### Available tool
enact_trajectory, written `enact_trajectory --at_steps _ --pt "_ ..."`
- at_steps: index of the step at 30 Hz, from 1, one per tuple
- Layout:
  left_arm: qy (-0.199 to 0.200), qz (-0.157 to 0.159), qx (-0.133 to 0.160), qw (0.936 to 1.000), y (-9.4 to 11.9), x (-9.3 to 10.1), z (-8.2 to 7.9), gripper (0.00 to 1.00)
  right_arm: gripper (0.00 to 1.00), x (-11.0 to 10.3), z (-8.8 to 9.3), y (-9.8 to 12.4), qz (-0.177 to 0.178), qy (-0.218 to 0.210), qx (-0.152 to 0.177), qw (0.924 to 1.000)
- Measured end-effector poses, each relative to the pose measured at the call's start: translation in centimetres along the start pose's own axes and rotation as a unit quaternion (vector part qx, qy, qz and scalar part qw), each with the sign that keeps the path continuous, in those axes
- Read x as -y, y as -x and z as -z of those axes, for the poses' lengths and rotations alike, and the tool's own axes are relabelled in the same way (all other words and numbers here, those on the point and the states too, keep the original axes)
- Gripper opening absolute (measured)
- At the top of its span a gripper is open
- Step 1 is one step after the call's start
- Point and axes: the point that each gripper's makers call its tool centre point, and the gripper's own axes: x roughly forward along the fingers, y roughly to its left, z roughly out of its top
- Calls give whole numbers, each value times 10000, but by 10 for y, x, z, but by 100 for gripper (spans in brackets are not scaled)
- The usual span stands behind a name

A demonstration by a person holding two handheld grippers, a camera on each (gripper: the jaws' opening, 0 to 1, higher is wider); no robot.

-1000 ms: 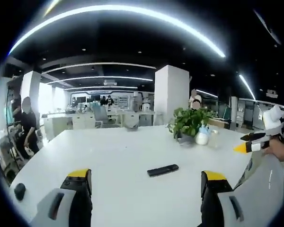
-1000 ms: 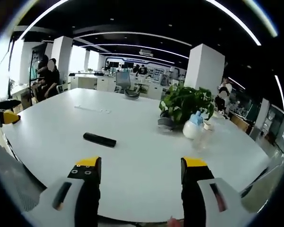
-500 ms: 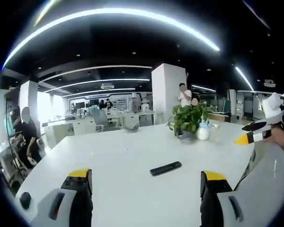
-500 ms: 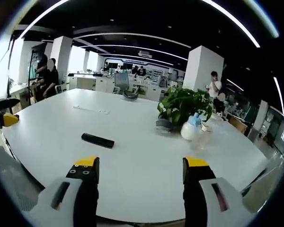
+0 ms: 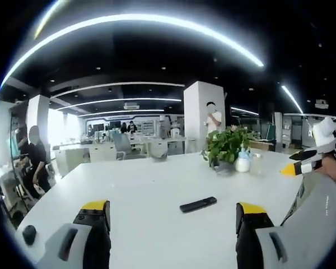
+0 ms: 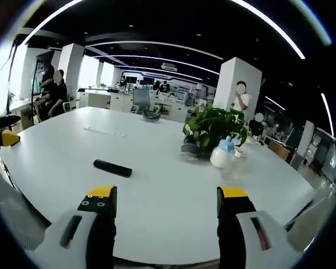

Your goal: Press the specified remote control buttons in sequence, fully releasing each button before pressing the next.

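A black remote control (image 5: 197, 204) lies flat on the white table (image 5: 145, 190), a little beyond my left gripper (image 5: 172, 216), which is open with nothing between its yellow-tipped jaws. In the right gripper view the same remote control (image 6: 112, 168) lies to the left of centre, well ahead of my right gripper (image 6: 166, 202), also open and empty. The right gripper (image 5: 305, 161) enters the left gripper view at the right edge. The left gripper's tip (image 6: 1, 137) pokes into the right gripper view at the left edge.
A potted green plant (image 6: 211, 129) and a white spray bottle (image 6: 221, 154) stand at the table's far right. A small dark knob (image 5: 28, 233) sits near the table's left edge. People stand and sit by desks behind the table, with a white pillar (image 6: 235, 89) further back.
Both views have shifted slightly with the hands. A person in the background has walked past the pillar. The remote has not moved on the table, and both grippers stay open.
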Motion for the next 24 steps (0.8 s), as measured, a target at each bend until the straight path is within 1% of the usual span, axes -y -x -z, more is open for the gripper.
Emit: enact_trajectory --at_steps 3,6,8,9,13,15,20,21,24 --pt "-118 -39 -38 9999 1 -1 2 97 77 1 0 0 22 -44 2 10000" --pt "-106 -57 -34 9999 2 -3 3 97 78 0 -2 1 19 14 53 10000" --pt "-182 -65 104 9998 3 -3 0 97 79 0 -5 2 48 89 152 9998" --pt "-264 -69 135 9995 4 -2 -1 97 80 1 -9 3 63 98 258 9996" --pt "-352 -88 130 9993 4 -1 -1 98 84 1 -14 4 65 38 421 9991" --pt "-342 -93 128 9993 4 0 -1 99 86 1 -13 4 59 40 395 9992" --pt "-300 -103 93 9995 4 0 0 100 89 -2 -7 2 -2 46 196 9998" --pt "-299 -102 92 9995 4 0 -1 100 89 -2 -7 2 -8 69 195 9998" --pt "-433 -85 127 9989 5 4 -2 100 92 -2 -11 3 9 94 336 9994"
